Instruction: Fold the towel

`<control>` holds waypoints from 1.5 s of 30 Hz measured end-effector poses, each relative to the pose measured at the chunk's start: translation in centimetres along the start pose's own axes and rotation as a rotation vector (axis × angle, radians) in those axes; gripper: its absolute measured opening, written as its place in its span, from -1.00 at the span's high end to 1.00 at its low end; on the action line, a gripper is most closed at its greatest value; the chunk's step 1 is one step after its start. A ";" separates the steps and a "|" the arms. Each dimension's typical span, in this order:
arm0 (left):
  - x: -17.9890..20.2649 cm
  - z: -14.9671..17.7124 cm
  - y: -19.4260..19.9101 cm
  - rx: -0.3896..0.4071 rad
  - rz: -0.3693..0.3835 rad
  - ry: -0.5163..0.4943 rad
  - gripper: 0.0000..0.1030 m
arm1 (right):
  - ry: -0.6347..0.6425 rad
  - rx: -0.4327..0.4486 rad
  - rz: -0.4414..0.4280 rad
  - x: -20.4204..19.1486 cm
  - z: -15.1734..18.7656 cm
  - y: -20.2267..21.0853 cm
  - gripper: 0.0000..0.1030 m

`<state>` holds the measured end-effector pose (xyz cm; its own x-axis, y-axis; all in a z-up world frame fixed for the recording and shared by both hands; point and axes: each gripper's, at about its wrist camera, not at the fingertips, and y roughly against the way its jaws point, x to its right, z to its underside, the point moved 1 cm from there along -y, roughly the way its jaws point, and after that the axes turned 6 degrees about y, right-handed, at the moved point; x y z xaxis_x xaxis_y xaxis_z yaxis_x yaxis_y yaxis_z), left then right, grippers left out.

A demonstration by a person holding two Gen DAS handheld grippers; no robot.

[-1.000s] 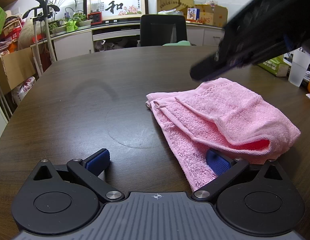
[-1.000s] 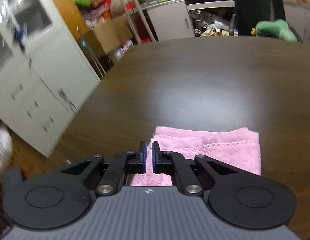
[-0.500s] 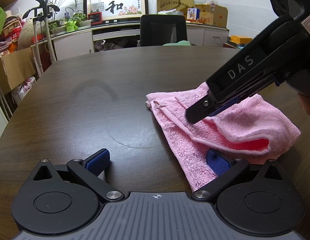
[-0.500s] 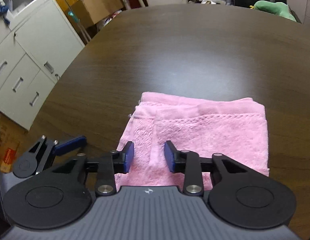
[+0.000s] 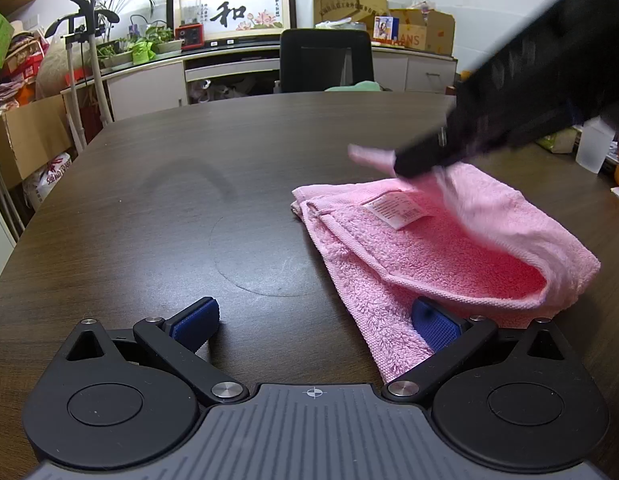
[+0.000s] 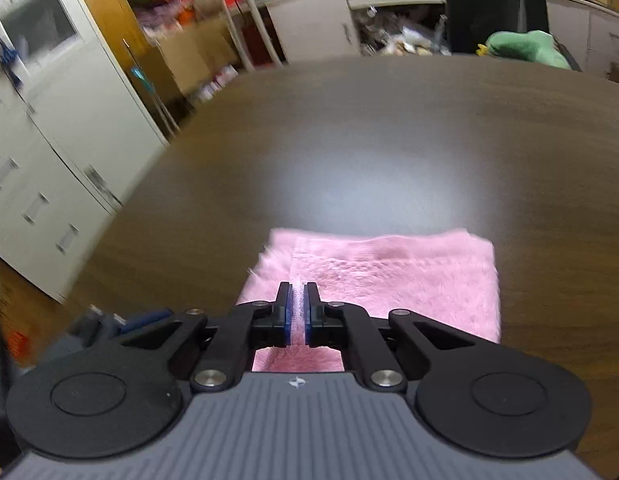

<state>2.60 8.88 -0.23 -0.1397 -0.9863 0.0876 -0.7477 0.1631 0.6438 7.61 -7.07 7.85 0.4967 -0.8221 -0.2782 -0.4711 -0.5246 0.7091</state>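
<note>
A pink towel (image 5: 429,248) lies folded on the dark wooden table (image 5: 189,200), right of centre. My left gripper (image 5: 315,322) sits open at the near edge; its right pad (image 5: 433,326) rests on the towel's near corner and its left pad (image 5: 197,320) is over bare table. My right gripper (image 5: 409,164) comes in blurred from the upper right. It is shut on the top layer and lifts it, baring a white label (image 5: 393,210). In the right wrist view the gripper (image 6: 296,312) pinches a thin strip of the towel (image 6: 389,280).
A black office chair (image 5: 325,60) with a green plush (image 6: 525,48) stands at the table's far side. A translucent cup (image 5: 593,148) sits at the right edge. White cabinets (image 6: 49,140) and cardboard boxes (image 5: 25,136) line the room to the left.
My right gripper closed from open onto the towel's top layer and raised it, uncovering the label. The left gripper has stayed where it was.
</note>
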 end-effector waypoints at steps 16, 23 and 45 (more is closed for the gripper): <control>0.1 0.1 0.0 0.000 0.000 0.000 -1.00 | -0.006 -0.074 -0.076 -0.9 1.3 -3.7 0.64; 0.1 0.1 0.1 -0.001 0.001 0.002 -1.00 | -0.089 -0.075 -0.204 0.5 0.8 -2.0 0.48; 0.1 0.1 0.1 0.000 0.001 0.002 -1.00 | 0.145 -0.166 0.076 -3.1 2.5 -1.8 0.77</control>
<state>2.45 8.75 -0.26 -0.1392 -0.9862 0.0899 -0.7473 0.1642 0.6439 5.07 -4.10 5.84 0.5695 -0.8113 -0.1322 -0.3908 -0.4087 0.8248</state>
